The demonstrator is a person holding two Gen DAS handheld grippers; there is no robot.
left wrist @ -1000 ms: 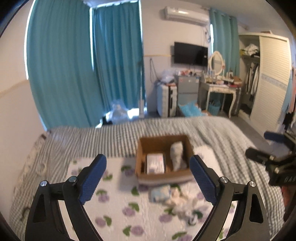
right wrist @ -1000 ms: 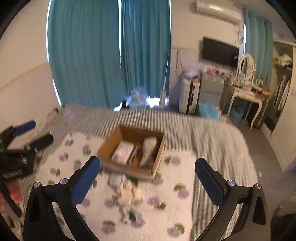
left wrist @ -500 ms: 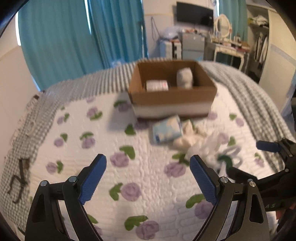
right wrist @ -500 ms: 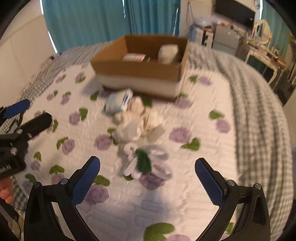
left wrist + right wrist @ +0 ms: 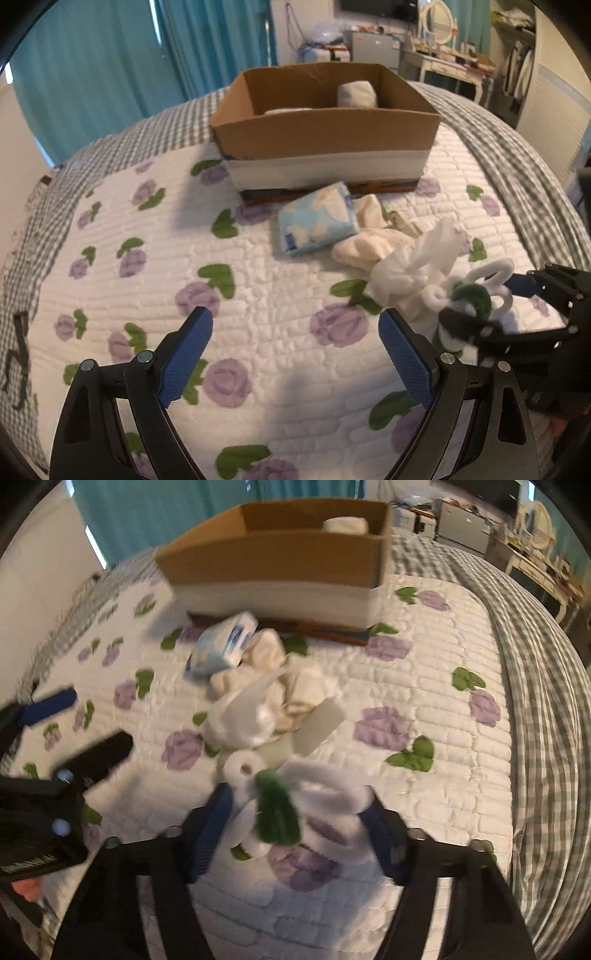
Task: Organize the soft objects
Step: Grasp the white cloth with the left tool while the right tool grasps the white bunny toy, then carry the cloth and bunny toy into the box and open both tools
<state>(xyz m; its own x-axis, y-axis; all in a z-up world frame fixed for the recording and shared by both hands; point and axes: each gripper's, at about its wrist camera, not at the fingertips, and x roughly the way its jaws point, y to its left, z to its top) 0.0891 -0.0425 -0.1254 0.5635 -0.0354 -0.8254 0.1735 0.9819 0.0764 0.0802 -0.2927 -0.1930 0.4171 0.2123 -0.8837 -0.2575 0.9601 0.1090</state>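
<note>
Right tool (image 5: 299,823) straddles the white-and-green fluffy toy (image 5: 295,808), jaws narrowing; left tool (image 5: 295,354) hangs wide at lower frame

**A lived-in home bedroom**

Plainly a bedroom in a home — a bed (image 5: 110,155) under a grey checked cover, topped by a white quilt (image 5: 258,302) printed with purple flowers and green leaves. Behind it, long teal curtains (image 5: 110,74) drawn over a bright window. Against the far wall, a white dressing table (image 5: 448,68) with an oval mirror (image 5: 437,16) and clutter on top, beside a small grey fridge (image 5: 373,46). At the right edge, an open wardrobe (image 5: 519,70) with clothes hanging — domestic, personal, nothing of a shop or office.
</note>
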